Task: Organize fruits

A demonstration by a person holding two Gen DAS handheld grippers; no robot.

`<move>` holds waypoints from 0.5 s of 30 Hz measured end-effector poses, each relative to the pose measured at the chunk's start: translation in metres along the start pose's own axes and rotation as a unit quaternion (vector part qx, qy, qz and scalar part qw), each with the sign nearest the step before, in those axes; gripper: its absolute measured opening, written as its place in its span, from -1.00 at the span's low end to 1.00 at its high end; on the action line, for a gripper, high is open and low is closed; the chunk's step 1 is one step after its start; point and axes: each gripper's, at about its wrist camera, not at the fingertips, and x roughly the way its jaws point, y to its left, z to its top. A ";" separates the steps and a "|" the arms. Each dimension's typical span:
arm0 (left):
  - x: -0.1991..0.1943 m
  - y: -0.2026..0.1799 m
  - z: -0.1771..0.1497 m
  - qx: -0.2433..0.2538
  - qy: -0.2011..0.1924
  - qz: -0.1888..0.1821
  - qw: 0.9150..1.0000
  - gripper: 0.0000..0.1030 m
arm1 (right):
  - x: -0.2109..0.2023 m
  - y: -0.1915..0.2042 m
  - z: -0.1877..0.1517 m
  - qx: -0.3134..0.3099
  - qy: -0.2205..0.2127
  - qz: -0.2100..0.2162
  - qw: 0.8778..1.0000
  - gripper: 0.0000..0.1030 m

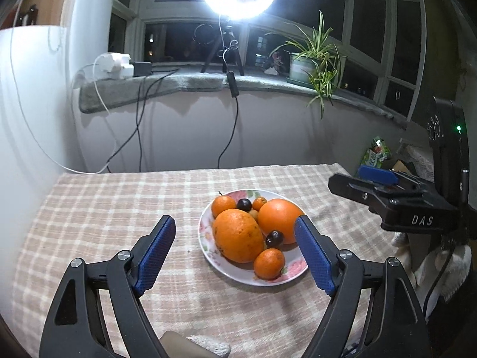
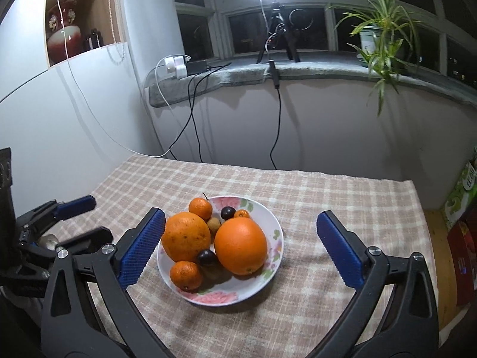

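A: Where is the fruit?

B: All on the flowered plate (image 1: 205, 240), which sits on the checked cloth (image 1: 104, 208) just ahead of both grippers. Two big oranges (image 2: 240, 246), three small tangerines (image 2: 186, 275), two dark plums (image 2: 207, 258) and a brownish little fruit tucked between the oranges.

A: And the grippers?

B: The left gripper (image 1: 235, 255) stands wide, with nothing between its blue pads (image 1: 156, 252); the plate lies ahead of it and a little toward its right finger. The right gripper (image 2: 238, 249) is spread wide too and carries nothing, the plate ahead between its fingers, closer to the left one. Neither touches the plate or any fruit.

A: So which step is this?

B: I'd judge the gathering done, with nothing loose on the cloth. Either it's finished or a last tidy remains.

A: If a tidy?

B: Come in low and slow, since the plums and the front tangerine look ready to roll off the pile.
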 end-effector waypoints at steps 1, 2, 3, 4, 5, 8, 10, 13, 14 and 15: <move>-0.001 0.000 -0.001 0.000 0.000 0.003 1.000 0.59 | -0.002 0.000 -0.003 0.002 0.000 -0.003 1.000 1.00; -0.002 -0.001 -0.002 0.000 0.000 0.004 1.000 0.59 | -0.003 0.000 -0.006 0.004 -0.001 -0.005 1.000 1.00; -0.002 -0.002 -0.002 0.000 0.000 0.004 1.000 0.59 | -0.004 0.000 -0.007 0.004 0.000 -0.004 1.000 1.00; -0.003 -0.003 -0.002 0.001 0.000 0.004 1.000 0.59 | -0.005 0.001 -0.009 0.004 0.002 -0.004 1.000 1.00; -0.003 -0.004 -0.003 0.002 -0.001 0.004 1.000 0.59 | -0.006 0.001 -0.010 0.002 0.003 -0.005 1.000 1.00; -0.004 -0.005 -0.003 0.003 0.000 0.002 1.000 0.59 | -0.011 0.002 -0.011 -0.002 0.000 -0.010 1.000 1.00; -0.005 -0.006 -0.004 0.003 0.000 0.001 1.000 0.59 | -0.015 0.001 -0.011 -0.001 -0.005 -0.009 1.000 1.00; -0.005 -0.007 -0.004 0.004 -0.001 0.001 1.000 0.59 | -0.018 0.001 -0.012 0.000 -0.008 -0.008 1.000 1.00; -0.006 -0.007 -0.004 0.003 -0.002 0.002 1.000 0.59 | -0.018 0.001 -0.012 0.000 -0.008 -0.009 1.000 1.00; -0.007 -0.007 -0.004 0.002 -0.002 0.002 1.000 0.59 | -0.018 0.001 -0.012 0.000 -0.008 -0.008 1.000 1.00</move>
